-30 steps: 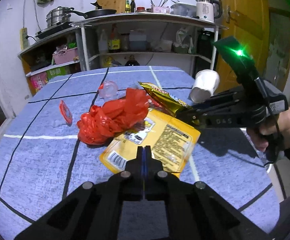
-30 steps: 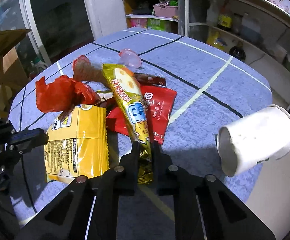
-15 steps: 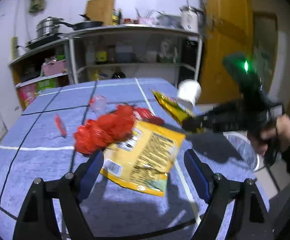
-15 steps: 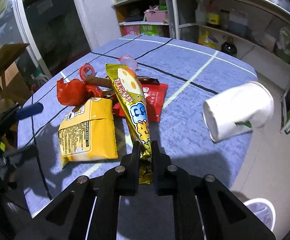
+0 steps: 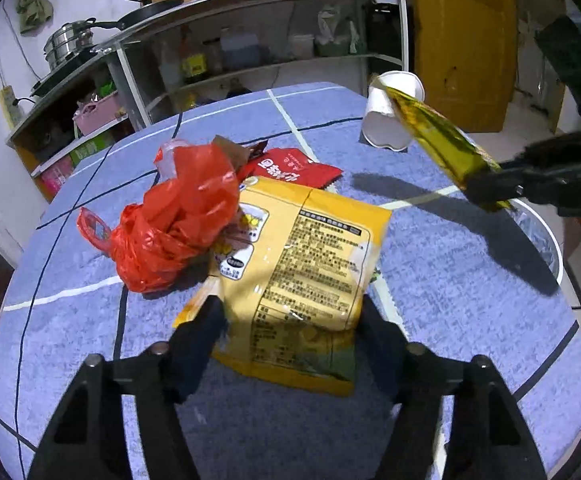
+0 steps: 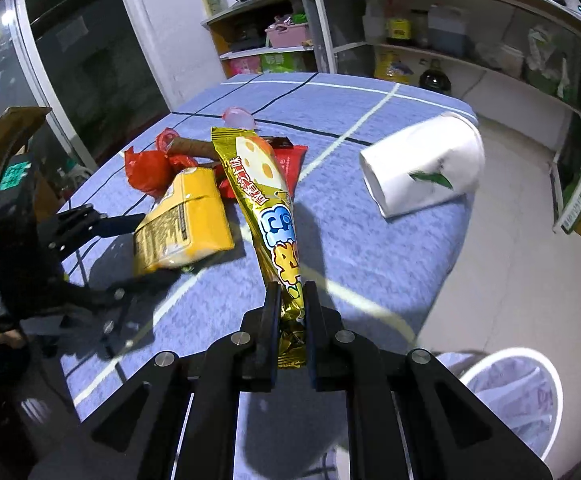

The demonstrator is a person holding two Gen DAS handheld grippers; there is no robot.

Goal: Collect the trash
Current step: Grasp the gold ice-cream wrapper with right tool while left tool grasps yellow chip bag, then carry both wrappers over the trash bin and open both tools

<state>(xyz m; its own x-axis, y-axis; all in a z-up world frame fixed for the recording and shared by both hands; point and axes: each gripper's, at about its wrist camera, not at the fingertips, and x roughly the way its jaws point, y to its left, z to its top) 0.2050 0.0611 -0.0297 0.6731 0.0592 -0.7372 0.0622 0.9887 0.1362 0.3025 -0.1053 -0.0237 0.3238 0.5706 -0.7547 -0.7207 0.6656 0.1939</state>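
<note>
My right gripper is shut on the end of a long gold snack wrapper and holds it in the air over the table's edge; it also shows in the left wrist view. My left gripper is open, its jaws either side of a yellow snack bag lying on the blue table. A crumpled red plastic bag and a red packet lie beside it. A white paper cup lies on its side near the table's edge.
A white bin with a liner stands on the floor below my right gripper. Metal shelves with bottles and pots stand behind the table. A yellow door is at the right.
My left gripper opened and moved forward until its jaws came either side of the yellow bag. My right gripper lifted the gold wrapper back off the pile toward the table's edge and bin.
</note>
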